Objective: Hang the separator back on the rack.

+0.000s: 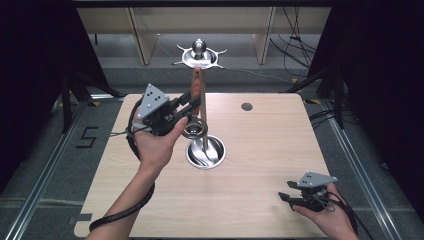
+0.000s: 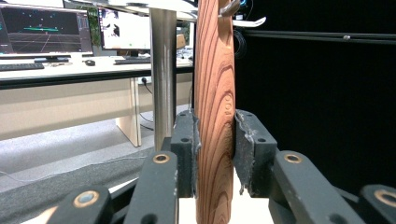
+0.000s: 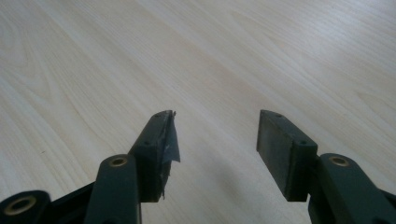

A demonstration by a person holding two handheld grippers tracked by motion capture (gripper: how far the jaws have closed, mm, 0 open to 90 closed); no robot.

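right tongs [image 1: 286, 196] released, low over the desk [image 1: 270, 145] at 5 o'clock | left tongs [image 1: 192, 104] grasping a wooden handle [image 1: 197, 89], held upright at 11 o'clock | handle just beside the steel pole [image 1: 204, 131] of a stand with a round base [image 1: 205, 152] mid-desk

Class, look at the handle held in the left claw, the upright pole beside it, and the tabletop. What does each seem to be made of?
Handle: looks like reddish-brown wood, smoothly finished, with curved grain bands.
Pole: seems to be brushed metal, grey with a soft sheen.
Tabletop: pale wood or wood-look laminate, fine straight grain; which one can't be told.
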